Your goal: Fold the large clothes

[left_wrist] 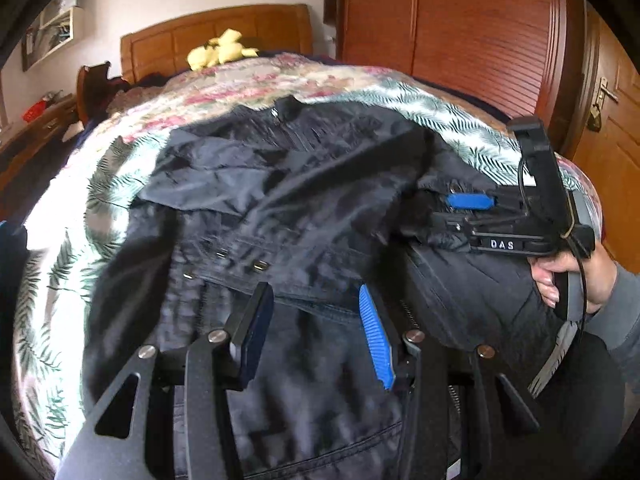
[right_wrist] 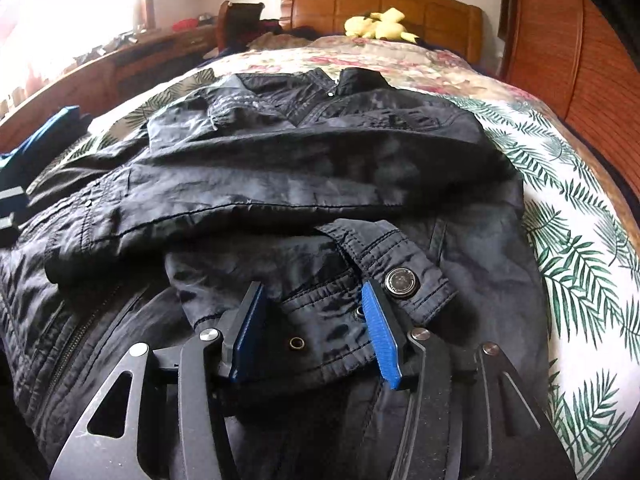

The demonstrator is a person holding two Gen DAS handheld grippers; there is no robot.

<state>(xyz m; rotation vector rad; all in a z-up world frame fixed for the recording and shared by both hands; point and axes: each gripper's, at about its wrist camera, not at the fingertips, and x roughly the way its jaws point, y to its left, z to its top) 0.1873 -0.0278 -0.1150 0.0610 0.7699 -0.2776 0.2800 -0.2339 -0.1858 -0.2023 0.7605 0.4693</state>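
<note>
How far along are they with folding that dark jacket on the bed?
Partly done. One sleeve already lies folded across the jacket, which is spread on the bed. In hand: the right gripper has its jaws open around the other sleeve's cuff; the left gripper is open over the jacket. Left to do: fold that sleeve in and double the body over.

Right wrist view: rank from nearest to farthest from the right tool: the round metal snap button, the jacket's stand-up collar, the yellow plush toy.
1. Round metal snap button: on the cuff, just right of the right tool, beside its blue pad.
2. Stand-up collar of the black jacket: centre, mid-bed.
3. Yellow plush toy: far end, against the wooden headboard.
</note>
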